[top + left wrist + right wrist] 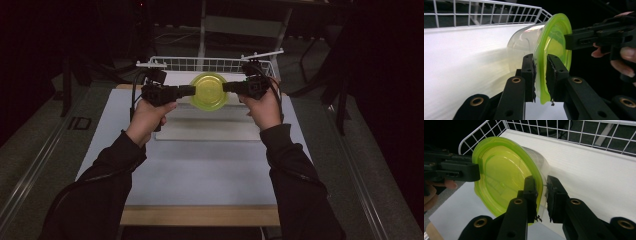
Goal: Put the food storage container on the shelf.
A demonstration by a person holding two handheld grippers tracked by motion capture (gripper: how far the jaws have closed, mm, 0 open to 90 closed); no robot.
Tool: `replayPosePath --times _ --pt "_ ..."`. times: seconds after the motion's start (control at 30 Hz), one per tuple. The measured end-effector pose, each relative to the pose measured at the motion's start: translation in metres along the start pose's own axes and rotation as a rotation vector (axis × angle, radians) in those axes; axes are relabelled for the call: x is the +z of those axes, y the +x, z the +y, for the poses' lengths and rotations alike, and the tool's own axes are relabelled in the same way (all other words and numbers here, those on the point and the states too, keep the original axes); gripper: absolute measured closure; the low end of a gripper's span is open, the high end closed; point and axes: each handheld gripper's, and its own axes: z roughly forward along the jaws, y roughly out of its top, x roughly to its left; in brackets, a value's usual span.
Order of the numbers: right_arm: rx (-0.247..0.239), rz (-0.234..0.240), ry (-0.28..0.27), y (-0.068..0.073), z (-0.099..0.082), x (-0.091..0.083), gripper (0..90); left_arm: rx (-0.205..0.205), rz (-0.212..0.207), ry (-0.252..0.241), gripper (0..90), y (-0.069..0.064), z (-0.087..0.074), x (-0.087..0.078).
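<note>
Over the white table (200, 170), both grippers pinch the lidded container's (209, 91) green rim; left gripper (540, 75) looks barely closed, so it may slip.

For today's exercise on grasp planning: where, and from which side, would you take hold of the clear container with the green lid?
Grip the green lid's thin projecting rim, coming in level from the side. That flange overhangs the clear container, giving two flat faces for the pads, while the rounded wall looks too wide. The left gripper and right gripper each straddle the rim from opposite sides, which should keep it from tipping.
</note>
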Motion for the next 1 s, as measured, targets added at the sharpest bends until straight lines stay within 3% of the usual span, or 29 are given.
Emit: replayPosePath --times 0.6,0.93,1.0 --pt "0.097 0.032 0.089 -0.024 0.025 0.024 77.9 0.001 0.046 0.034 70.5 0.017 0.021 0.021" --pt "0.1 -0.003 0.077 -0.035 0.029 0.037 67.4 0.008 0.095 0.039 60.2 0.025 0.026 0.038" --pt "0.115 0.02 0.07 -0.038 0.028 0.04 66.0 -0.013 0.095 0.026 58.5 0.03 0.027 0.04"
